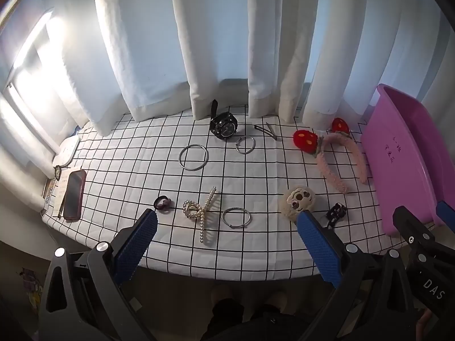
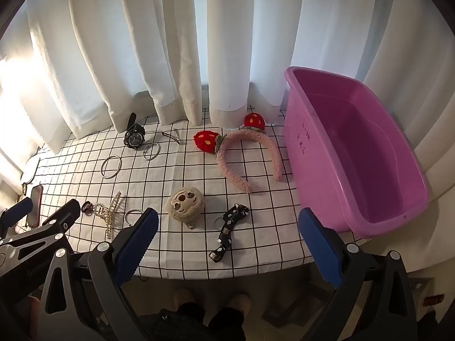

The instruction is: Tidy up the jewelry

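The left gripper [image 1: 226, 228] stands with its blue-padded jaws spread wide, nothing between them and nothing touched. It hangs above the near edge of the desk [image 1: 256, 258], tilted steeply downward. The right gripper [image 2: 228, 231] is likewise wide apart and empty, pitched down at much the same angle over the near edge, just beside the left one; each shows at the edge of the other's view.

The jewelry lies scattered on the desk's white, black-gridded cloth. Between the left gripper's fingers, as its camera sees it, lie a pearl hair claw [image 1: 202, 213] and a thin silver bangle [image 1: 236, 217], with a dark hair tie [image 1: 162, 203] to their left. A larger silver bangle [image 1: 194, 157] lies farther back, and beyond it a black wristwatch [image 1: 223, 127], an open silver ring-shaped bracelet [image 1: 245, 144] and metal hair clips [image 1: 267, 130] near the white curtain [image 1: 216, 37]. A fluffy cream hair clip with a face [image 2: 186, 203] lies just ahead of the right gripper's left finger, and a black patterned clip [image 2: 229, 228] sits between its fingers. A pink fuzzy headband with red strawberries [image 2: 247, 159] lies farther back, beside the purple plastic tub [image 2: 355, 153] at the desk's right end; the tub is empty. A phone [image 1: 74, 194] lies on papers at the desk's left end.
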The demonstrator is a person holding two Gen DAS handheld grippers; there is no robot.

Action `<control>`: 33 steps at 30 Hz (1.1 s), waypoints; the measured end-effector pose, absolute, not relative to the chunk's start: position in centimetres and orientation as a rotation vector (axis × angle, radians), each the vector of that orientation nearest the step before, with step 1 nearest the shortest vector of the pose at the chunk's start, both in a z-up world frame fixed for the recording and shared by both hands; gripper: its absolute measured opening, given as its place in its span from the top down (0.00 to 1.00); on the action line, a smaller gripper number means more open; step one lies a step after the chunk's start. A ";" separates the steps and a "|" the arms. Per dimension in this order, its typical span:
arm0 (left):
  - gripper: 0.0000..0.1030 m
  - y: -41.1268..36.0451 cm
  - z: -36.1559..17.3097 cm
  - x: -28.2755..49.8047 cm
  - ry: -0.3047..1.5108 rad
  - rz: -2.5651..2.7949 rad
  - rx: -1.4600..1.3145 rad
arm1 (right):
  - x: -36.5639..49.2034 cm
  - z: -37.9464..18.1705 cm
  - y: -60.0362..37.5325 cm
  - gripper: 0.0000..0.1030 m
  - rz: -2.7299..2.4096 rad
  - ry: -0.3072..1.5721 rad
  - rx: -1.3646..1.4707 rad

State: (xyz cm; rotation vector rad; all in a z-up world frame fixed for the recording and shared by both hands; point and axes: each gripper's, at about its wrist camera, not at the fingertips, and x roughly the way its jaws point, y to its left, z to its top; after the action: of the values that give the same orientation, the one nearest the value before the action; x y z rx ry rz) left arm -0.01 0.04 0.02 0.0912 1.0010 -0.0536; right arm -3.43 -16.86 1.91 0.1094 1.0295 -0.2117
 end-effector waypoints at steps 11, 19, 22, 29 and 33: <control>0.06 0.0 0.1 0.1 1.000 -0.047 0.102 | -3.7 1.9 -16.8 0.08 -0.211 1.028 0.114; 0.06 0.5 0.0 -0.1 0.999 -0.044 0.103 | -3.9 1.8 -17.0 0.09 -0.208 1.026 0.119; 0.06 0.5 0.0 -0.1 0.998 -0.040 0.106 | -3.8 1.7 -17.0 0.09 -0.208 1.024 0.117; 0.06 0.6 0.4 -0.3 0.995 -0.036 0.108 | -3.9 1.9 -16.7 0.09 -0.199 1.023 0.118; 0.06 0.7 0.4 -0.3 0.993 -0.036 0.108 | -3.8 1.8 -16.8 0.09 -0.196 1.022 0.122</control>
State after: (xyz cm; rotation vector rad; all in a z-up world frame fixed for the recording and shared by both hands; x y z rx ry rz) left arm -0.35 0.68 0.38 0.1085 0.9934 -0.0355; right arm -3.85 -16.78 1.78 0.1220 1.0216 -0.1963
